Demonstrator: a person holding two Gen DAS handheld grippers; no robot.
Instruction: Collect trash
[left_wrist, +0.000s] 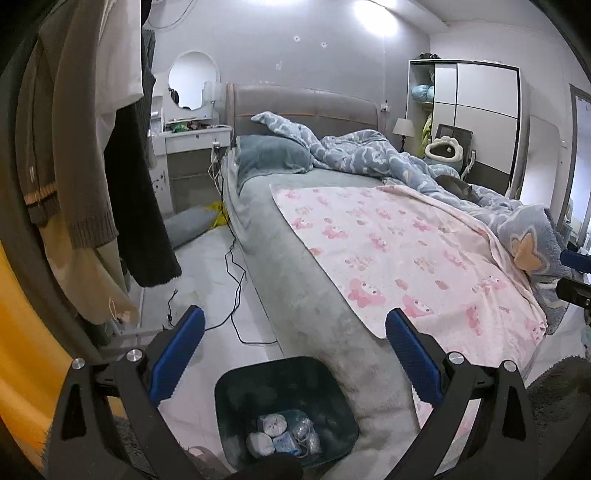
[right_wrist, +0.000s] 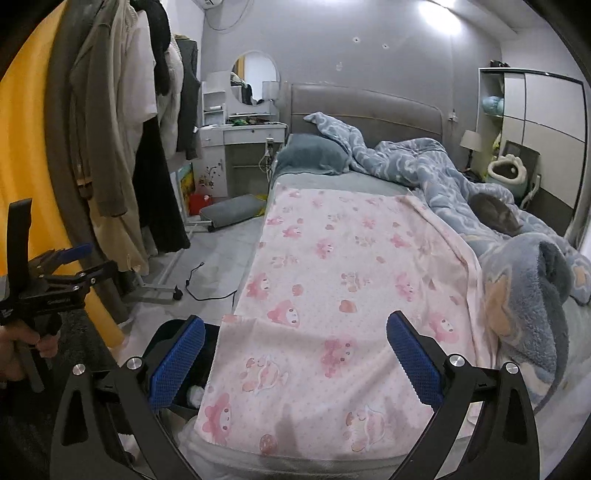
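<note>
A dark green trash bin (left_wrist: 236, 387) stands on the floor against the bed's near corner, directly below my left gripper (left_wrist: 295, 343). Inside it lie crumpled white tissues (left_wrist: 271, 424) and clear plastic wrappers (left_wrist: 301, 437). My left gripper is open and empty above the bin. My right gripper (right_wrist: 295, 347) is open and empty, hovering over the pink patterned sheet (right_wrist: 332, 277) at the foot of the bed. The bin (right_wrist: 184, 398) is mostly hidden behind its left finger. The left gripper (right_wrist: 55, 273) shows at the left edge of the right wrist view.
A bed (left_wrist: 295, 280) with a blue quilt (left_wrist: 369, 155) fills the middle. A cat (right_wrist: 495, 214) lies on the quilt. Clothes hang on a rack (left_wrist: 92, 166) at left. A black cable (left_wrist: 236, 266) trails on the floor. A dressing table (left_wrist: 192, 140) and wardrobe (left_wrist: 480, 118) stand behind.
</note>
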